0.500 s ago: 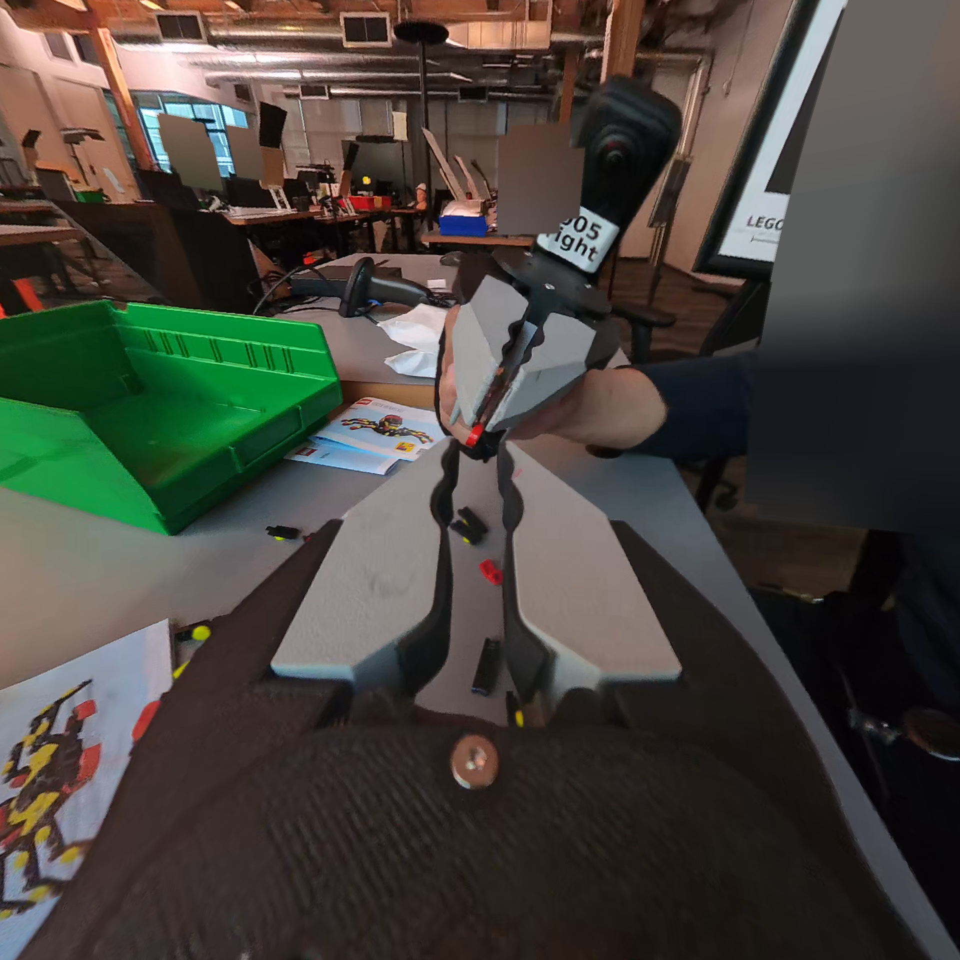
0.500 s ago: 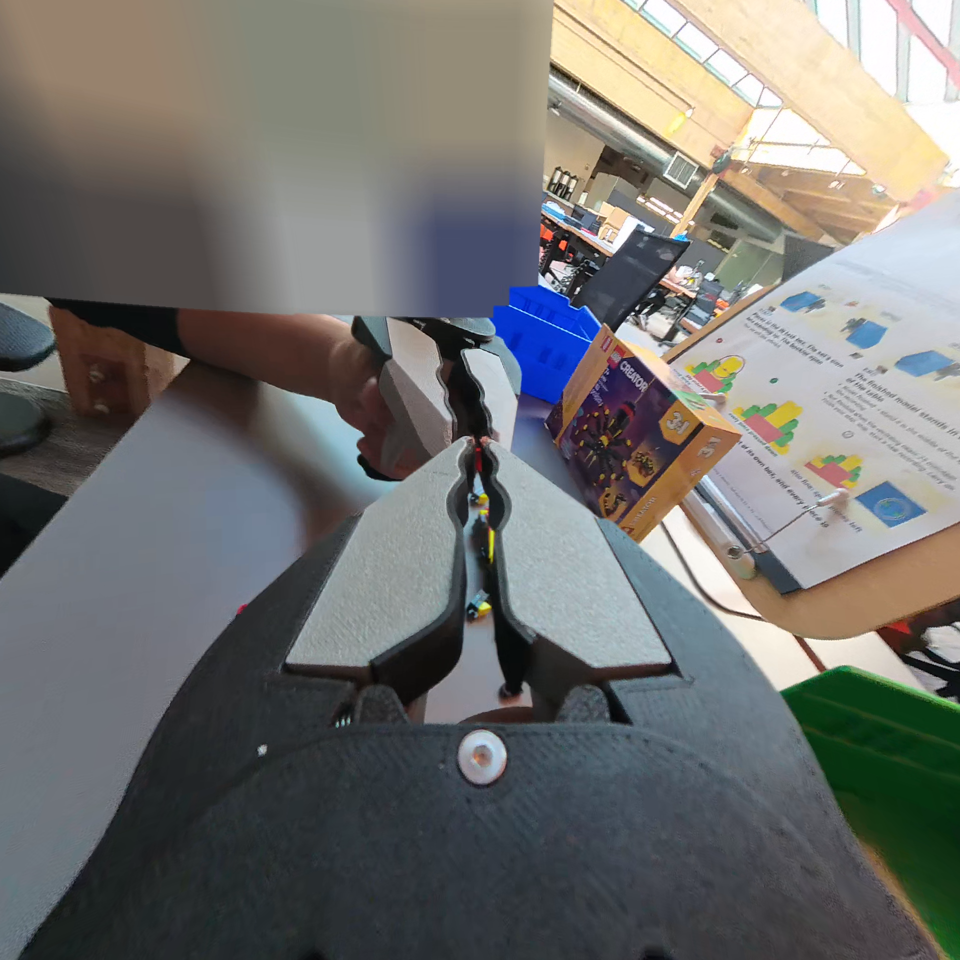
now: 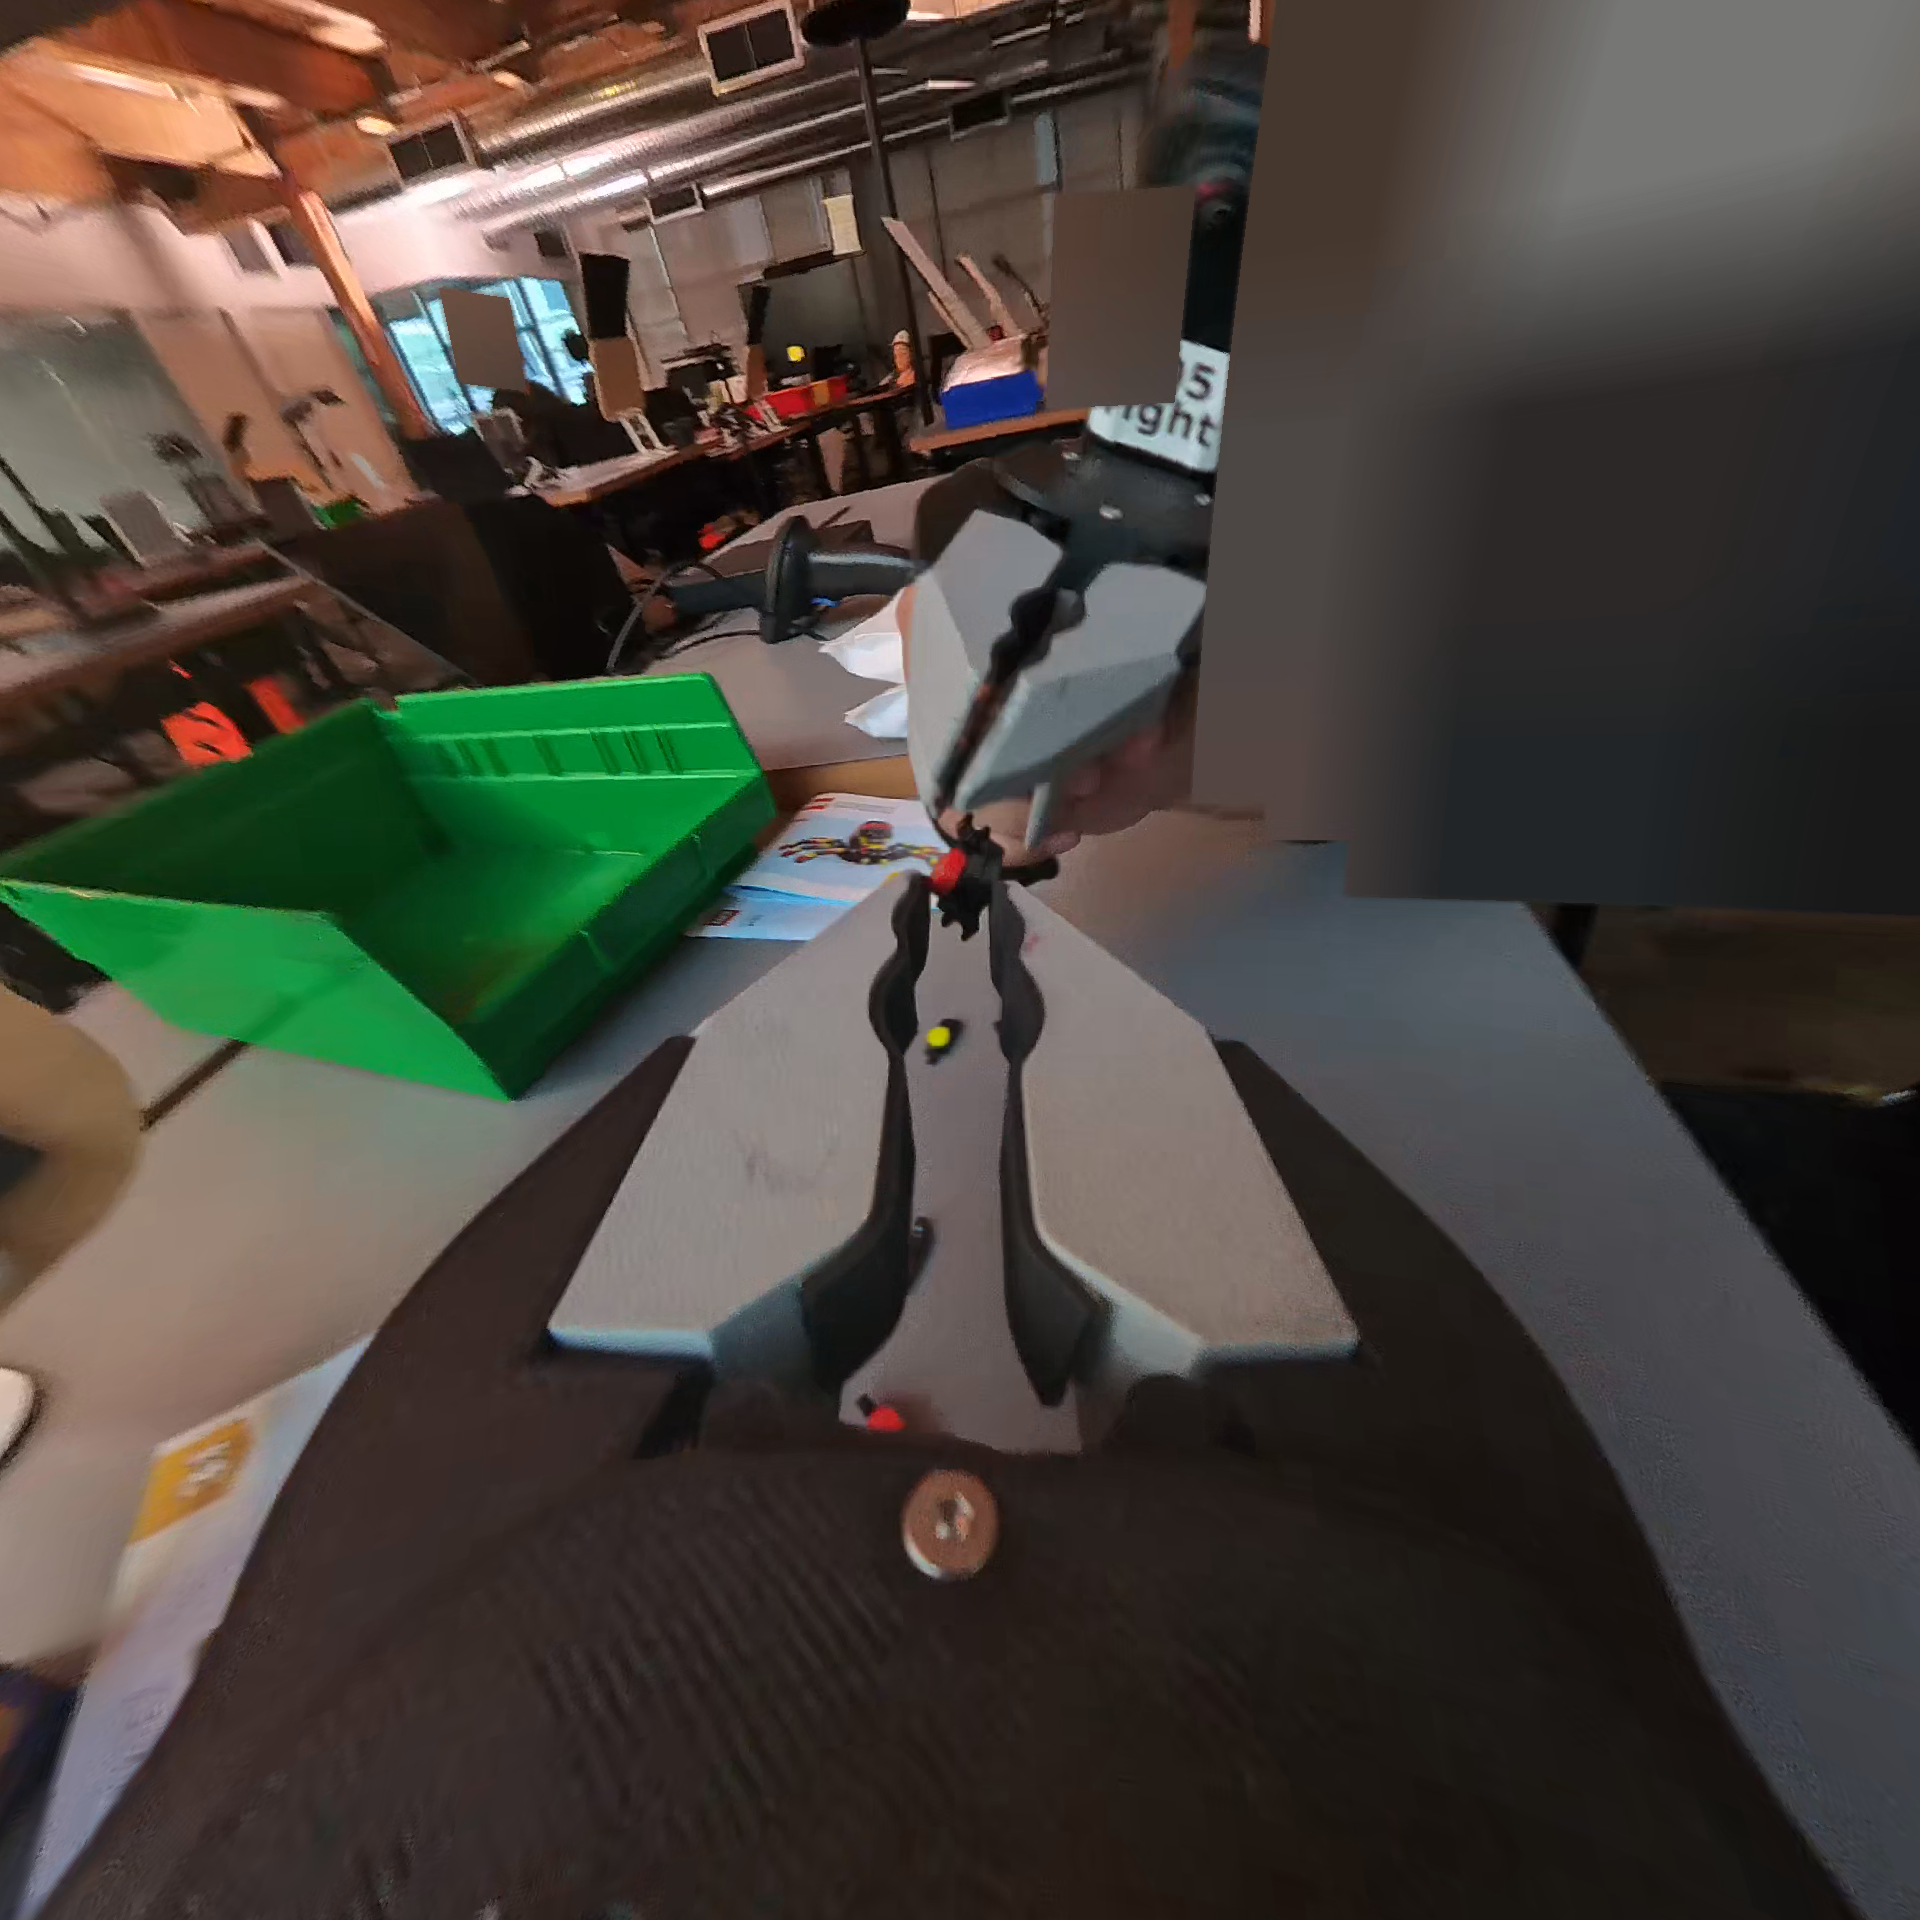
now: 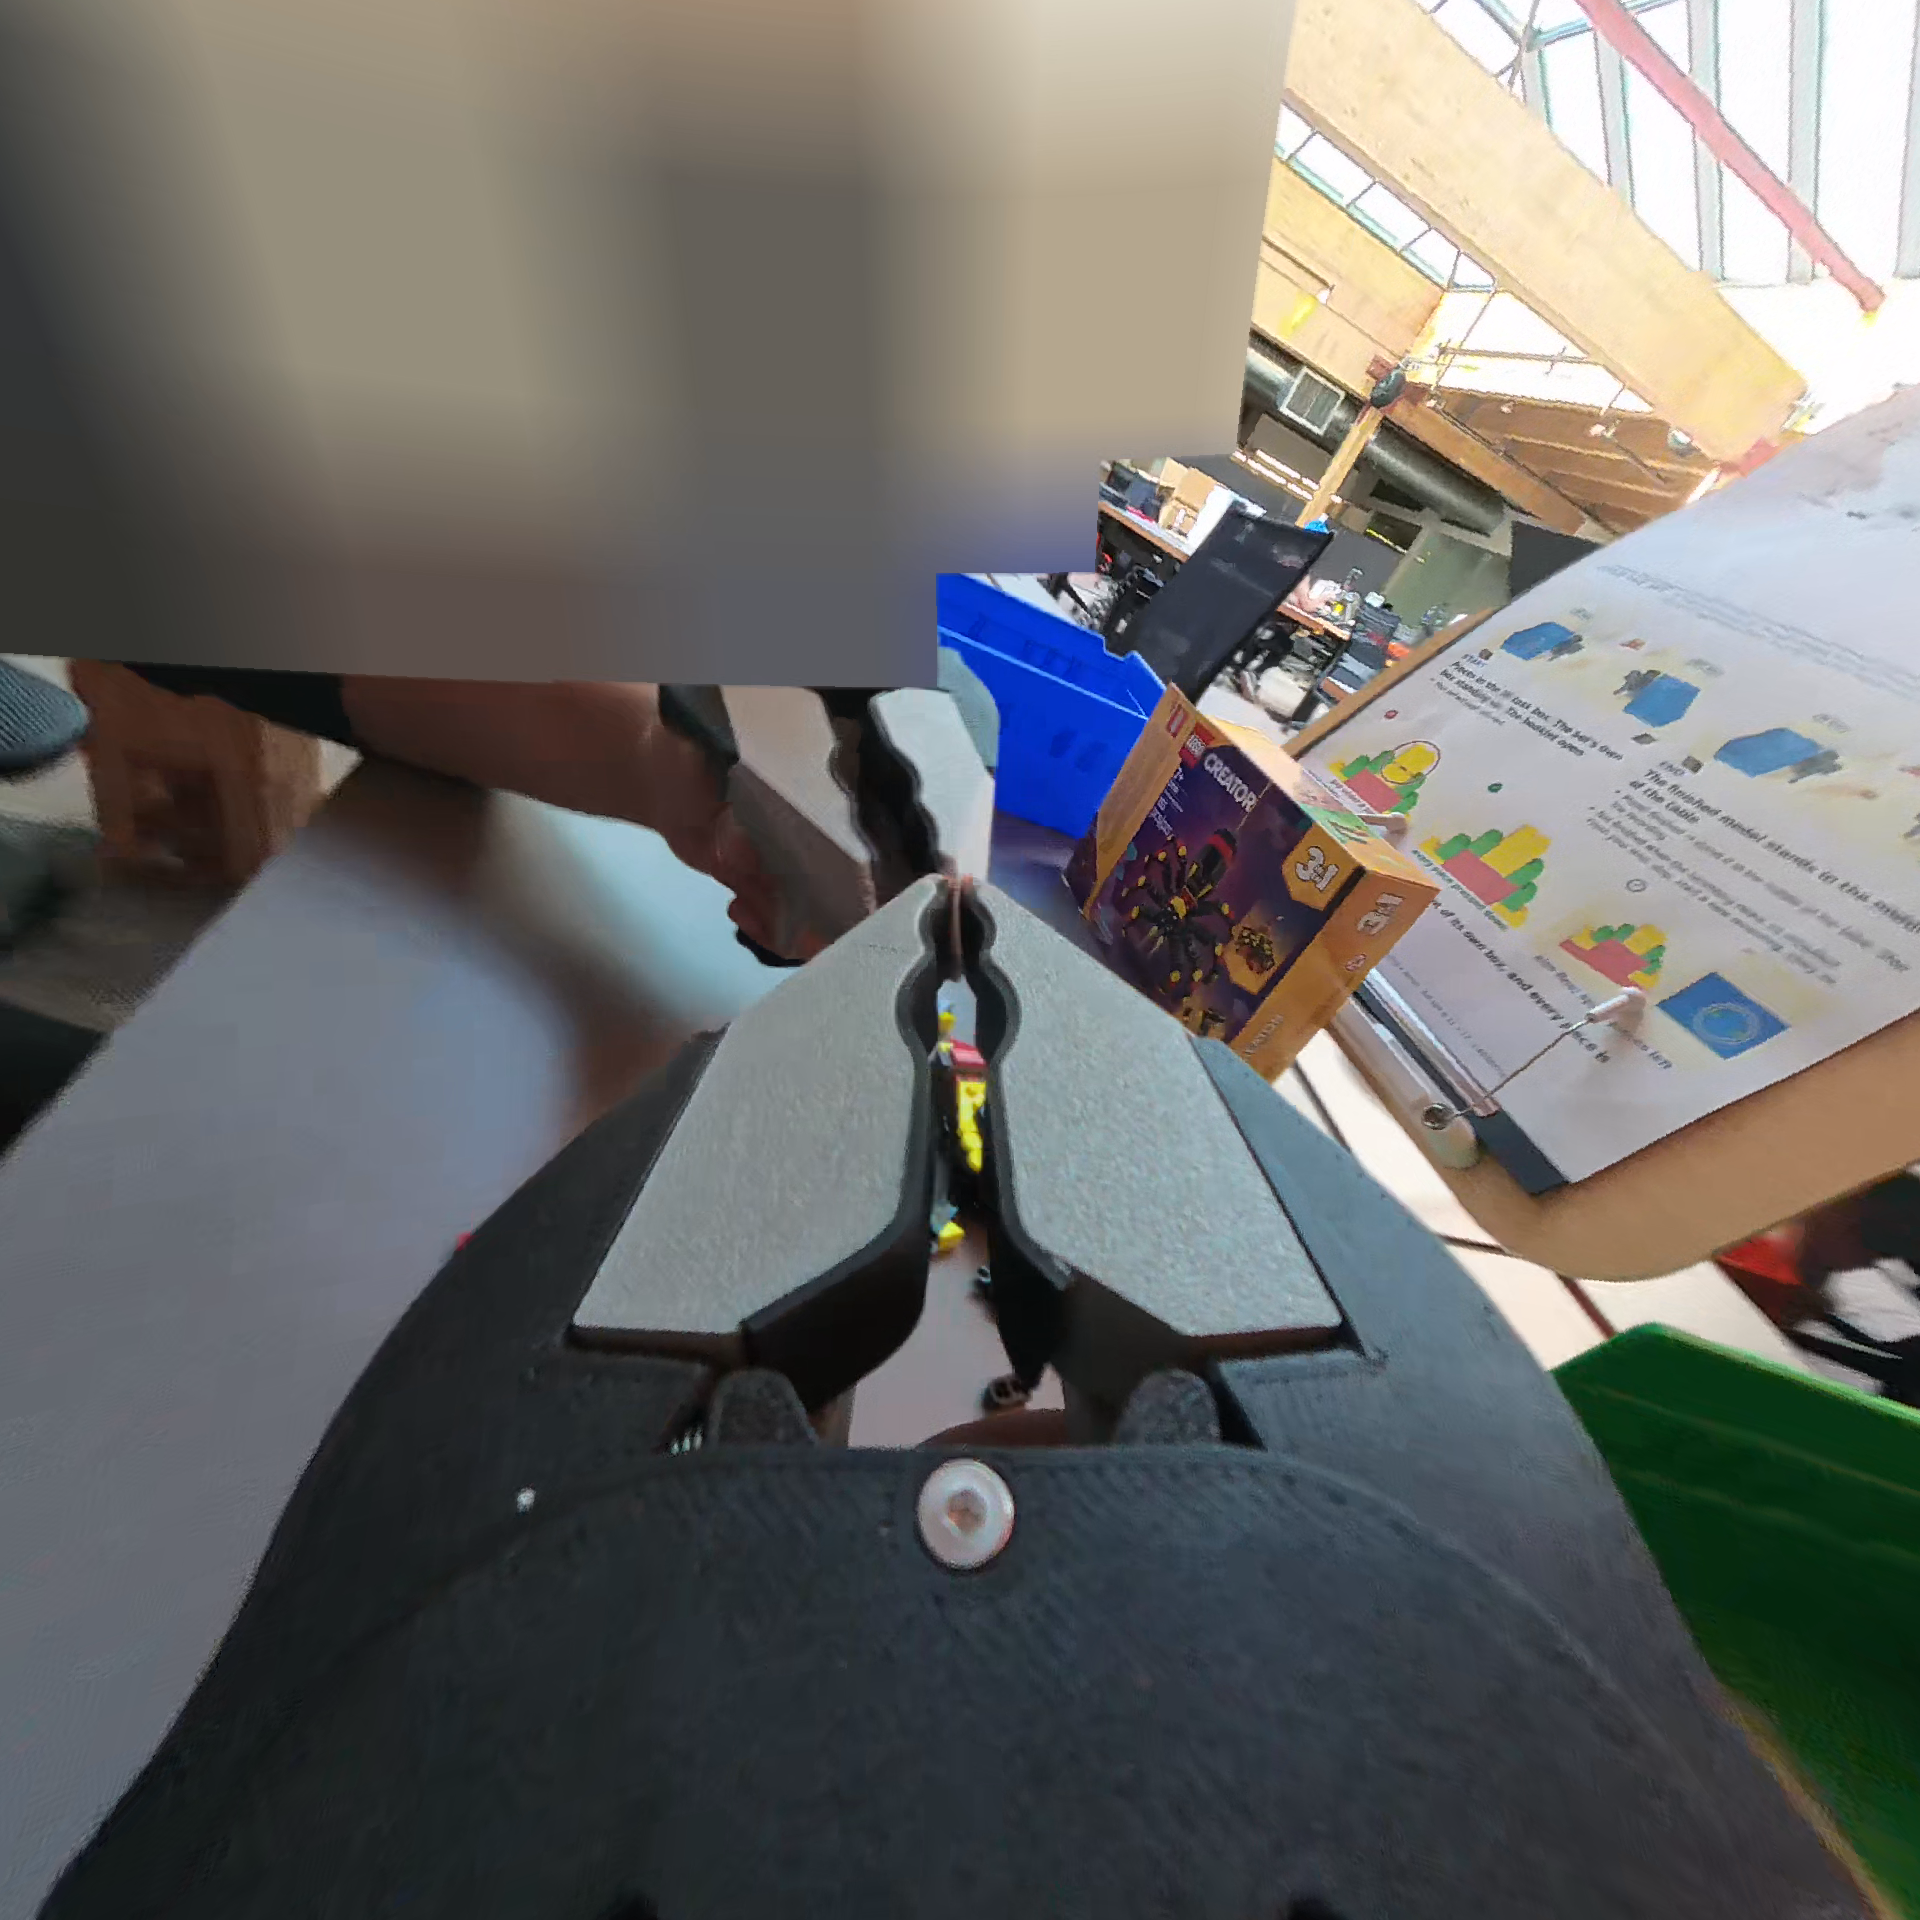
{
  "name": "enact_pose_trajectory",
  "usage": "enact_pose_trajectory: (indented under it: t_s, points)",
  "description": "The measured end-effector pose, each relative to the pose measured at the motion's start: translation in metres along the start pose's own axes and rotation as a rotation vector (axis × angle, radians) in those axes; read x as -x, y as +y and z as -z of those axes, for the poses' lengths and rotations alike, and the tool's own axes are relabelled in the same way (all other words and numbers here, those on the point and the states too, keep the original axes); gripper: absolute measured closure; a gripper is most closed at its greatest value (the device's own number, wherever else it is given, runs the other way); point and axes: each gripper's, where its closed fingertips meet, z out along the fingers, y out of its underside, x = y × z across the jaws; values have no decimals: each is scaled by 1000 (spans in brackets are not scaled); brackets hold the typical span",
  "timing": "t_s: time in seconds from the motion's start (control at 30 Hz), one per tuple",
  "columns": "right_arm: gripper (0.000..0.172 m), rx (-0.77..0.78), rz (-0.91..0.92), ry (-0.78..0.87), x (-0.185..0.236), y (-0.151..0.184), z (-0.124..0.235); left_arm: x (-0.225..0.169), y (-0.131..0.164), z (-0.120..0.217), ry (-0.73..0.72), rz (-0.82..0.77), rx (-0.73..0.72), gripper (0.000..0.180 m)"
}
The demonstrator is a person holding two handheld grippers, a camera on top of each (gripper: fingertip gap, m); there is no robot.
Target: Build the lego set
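In the left wrist view, a small black and red brick piece [image 3: 964,878] sits between my left gripper's [image 3: 956,902] fingertips, and both pads touch its sides. My right gripper [image 3: 948,816] comes down from above, shut, with its tips on the top of the same piece. In the right wrist view, my right gripper [image 4: 957,902] is shut on a thin reddish sliver of the piece [image 4: 957,914]. The left gripper's fingers [image 4: 925,790] stand just beyond it. A person's hand [image 4: 748,862] holds the left gripper.
A green bin [image 3: 416,862] and a booklet [image 3: 831,862] lie left of the grippers on the grey table [image 3: 1403,1039]. Loose yellow [image 3: 940,1037] and red [image 3: 883,1415] bricks lie below. A toy box [image 4: 1236,883], blue bin [image 4: 1049,717] and clipboard sheet [image 4: 1662,831] stand to the right. Only a small space, under 4 cm, lies between the two pairs of fingers.
The left gripper's jaws have narrowed onto the black and red piece, which now sits between its tips. Both grippers have shifted a little; the right one stays shut on the piece.
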Motion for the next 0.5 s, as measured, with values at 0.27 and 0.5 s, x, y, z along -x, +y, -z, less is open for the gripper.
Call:
enact_pose_trajectory:
  t_s: [0.27,0.5]
  points:
    - [163,-25,-244,-50,-17,4,10,19,-3,6,-261,-380,45,172]
    - [158,18,-198,-65,-4,9,-1,10,-6,4,-379,-803,82,172]
